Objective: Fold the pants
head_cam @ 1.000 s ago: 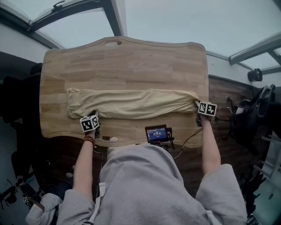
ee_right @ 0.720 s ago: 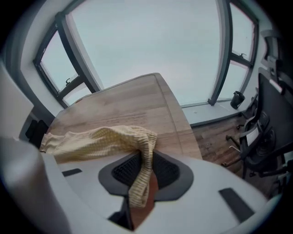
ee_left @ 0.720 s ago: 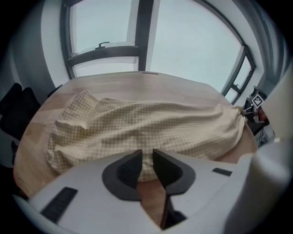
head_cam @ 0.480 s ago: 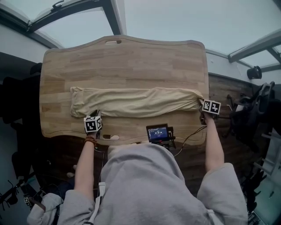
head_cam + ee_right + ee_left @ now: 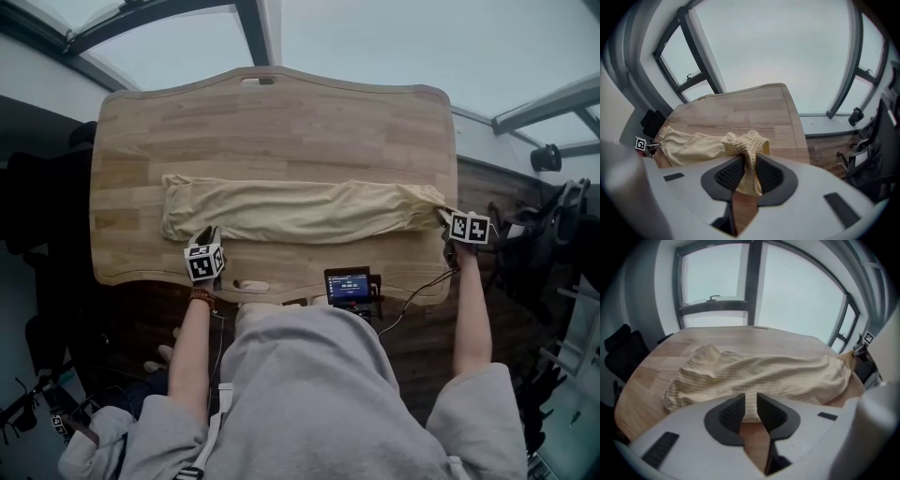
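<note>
1. Beige pants (image 5: 300,211) lie in the head view as one long band, left to right, across the middle of the wooden table (image 5: 272,122). Both forearms reach forward and down. The left gripper (image 5: 209,234) tilts onto the band's near edge, close to its left end. The right gripper (image 5: 444,217) is at the band's right end, just beside the table's right edge. The far half of the table is bare, and a small screen (image 5: 349,285) sits at the near edge between the arms.
2. In the left gripper view the jaws stand almost together, pinching the near edge of the cloth at their tips, with wood showing lower in the gap. The pants are wrinkled and waffle-textured. They stretch away to the right, where the end rises off the table. Bare wood runs beyond to the windows.
3. In the right gripper view the jaws are clamped on a bunched end of the pants, and a fold hangs down between the pads. The rest trails off to the left. The table's right edge is near, with floor beyond it.
</note>
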`<state>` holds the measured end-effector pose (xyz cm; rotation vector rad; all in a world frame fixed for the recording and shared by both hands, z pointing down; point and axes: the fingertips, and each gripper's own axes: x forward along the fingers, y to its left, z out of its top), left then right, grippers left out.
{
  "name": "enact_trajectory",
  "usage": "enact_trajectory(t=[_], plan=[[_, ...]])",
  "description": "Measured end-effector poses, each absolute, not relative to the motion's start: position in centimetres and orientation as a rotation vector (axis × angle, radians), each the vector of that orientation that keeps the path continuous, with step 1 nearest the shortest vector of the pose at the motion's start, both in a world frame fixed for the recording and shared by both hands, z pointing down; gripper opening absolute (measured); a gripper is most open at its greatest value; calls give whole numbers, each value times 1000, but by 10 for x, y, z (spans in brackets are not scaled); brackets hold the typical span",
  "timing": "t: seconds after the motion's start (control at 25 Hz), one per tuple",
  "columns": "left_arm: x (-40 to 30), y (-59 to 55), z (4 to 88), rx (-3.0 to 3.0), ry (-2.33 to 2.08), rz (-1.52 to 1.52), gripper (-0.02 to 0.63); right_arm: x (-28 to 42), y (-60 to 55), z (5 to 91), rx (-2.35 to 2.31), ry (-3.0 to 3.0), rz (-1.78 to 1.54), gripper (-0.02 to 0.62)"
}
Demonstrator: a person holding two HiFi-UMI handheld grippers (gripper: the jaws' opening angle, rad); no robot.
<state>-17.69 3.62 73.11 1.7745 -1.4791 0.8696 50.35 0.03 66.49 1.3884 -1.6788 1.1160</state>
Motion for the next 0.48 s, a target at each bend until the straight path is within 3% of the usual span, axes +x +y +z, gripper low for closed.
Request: enact_trajectory(t=[0.12,0.2,0.28,0.48], plan=[[-248,29,724,1593,-1659,730,103,501,10,661,1463,-1629,1120,74],[-306,33,726,1409,-1767,623,175,495,17,657,1502,-1601,1108,74],[-352,41,736,1245,-1817,502,204,488,21,651,1537,-1575,1103,74],[-375,36,751,1279,-1701,401,252,464,31,644,1576,-1519,1121,74]])
